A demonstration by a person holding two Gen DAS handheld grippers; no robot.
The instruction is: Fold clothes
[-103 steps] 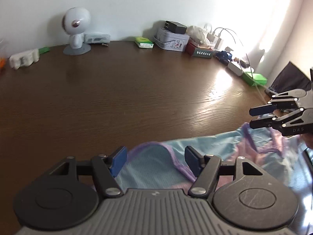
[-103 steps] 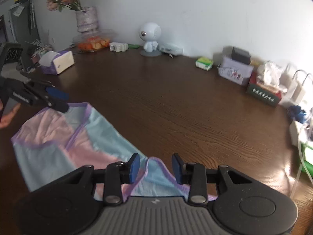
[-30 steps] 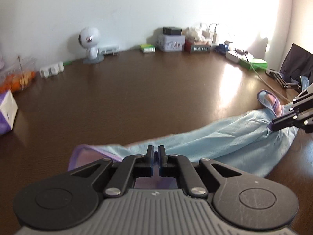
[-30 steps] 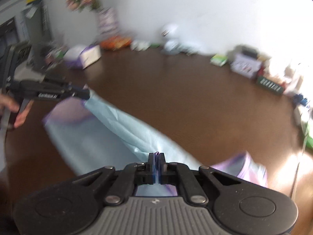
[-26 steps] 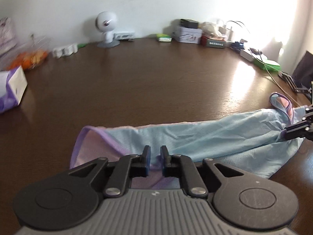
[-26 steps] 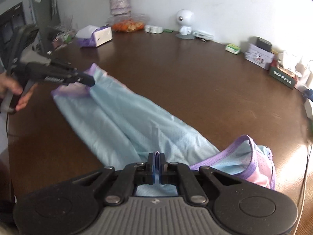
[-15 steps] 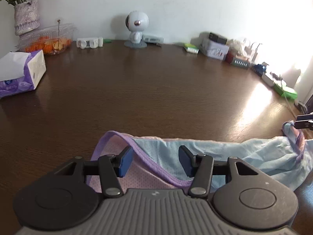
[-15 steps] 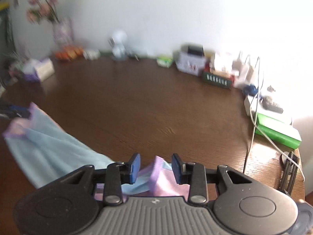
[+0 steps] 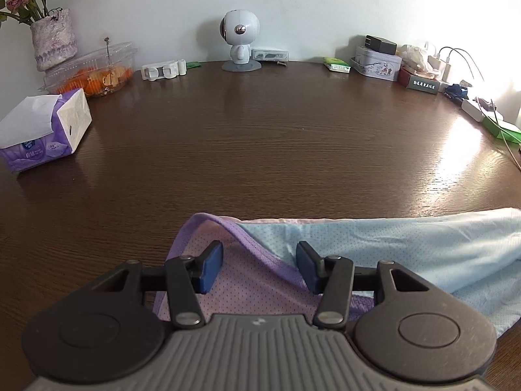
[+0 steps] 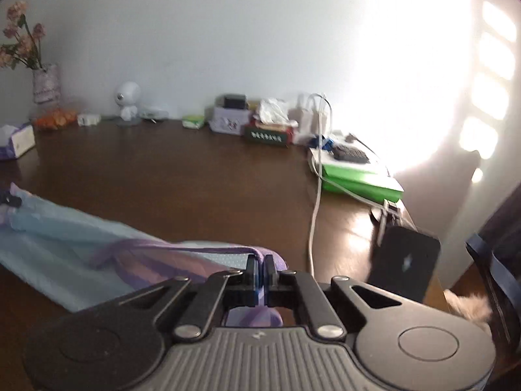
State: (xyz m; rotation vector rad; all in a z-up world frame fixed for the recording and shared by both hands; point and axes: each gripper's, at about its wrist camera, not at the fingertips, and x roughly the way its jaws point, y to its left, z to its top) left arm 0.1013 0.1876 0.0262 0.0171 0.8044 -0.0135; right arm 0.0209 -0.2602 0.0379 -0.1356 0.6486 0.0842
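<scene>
A mesh garment in light blue and pink with purple trim lies stretched across the near part of the dark wooden table. My left gripper is open over its left end. The purple hem runs loosely between the blue pads, which do not press on it. In the right wrist view the garment stretches away to the left. My right gripper is shut on the purple hem at the garment's right end, and the cloth bunches under the jaws.
A tissue box, a vase, a clear food box and a white robot figure line the back. Tins, a green box, a white cable and a black device crowd the right edge.
My left gripper opened and let go of the hem. My right gripper opened, swung to the right and shut again on the purple hem. The garment settled onto the table.
</scene>
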